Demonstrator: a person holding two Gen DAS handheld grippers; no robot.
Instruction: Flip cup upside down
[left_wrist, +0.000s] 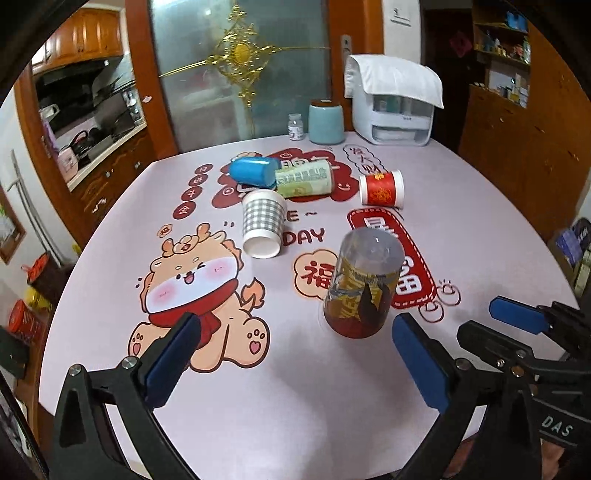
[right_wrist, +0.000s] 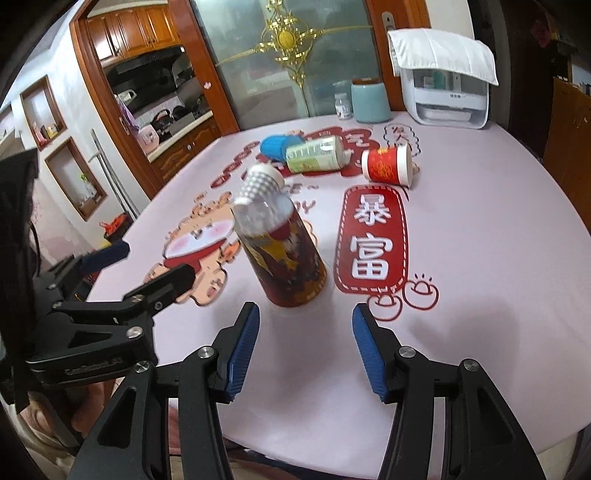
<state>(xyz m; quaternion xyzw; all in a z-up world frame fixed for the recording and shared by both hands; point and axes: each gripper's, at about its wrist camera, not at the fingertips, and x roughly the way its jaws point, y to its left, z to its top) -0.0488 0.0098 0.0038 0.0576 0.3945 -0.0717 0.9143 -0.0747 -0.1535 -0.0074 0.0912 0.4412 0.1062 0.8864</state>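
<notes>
- Right wrist view shows the clear plastic cup (right_wrist: 282, 254) with its red and gold picture, standing mouth down on the table (right_wrist: 480, 258), flat bottom on top.
- My right gripper (right_wrist: 304, 345) sits just in front of the cup with its blue pads wide apart. It holds nothing and does not touch the cup.
- My left gripper (left_wrist: 295, 363) is also wide open and holds nothing. From its camera the cup (left_wrist: 364, 282) stands just past the pads, a bit to the right.
- I can see the right gripper's fingers (left_wrist: 517, 319) poking in from the right side of the left view.
- A checkered paper cup (left_wrist: 263, 227) lies on its side behind the clear cup, with its open mouth toward me.
- Farther back, a blue cup (left_wrist: 255, 172) and a green-labelled cup (left_wrist: 304, 181) lie on their sides, touching each other.
- A red paper cup (left_wrist: 382, 189) lies on its side to the right of them, apart.
- At the far edge stand a small white bottle (left_wrist: 295, 126), a light blue jar (left_wrist: 326, 122) and a white box (left_wrist: 393, 107) with a cloth on top.
- The tablecloth has a cartoon dragon (left_wrist: 199, 291) and red signs.
</notes>
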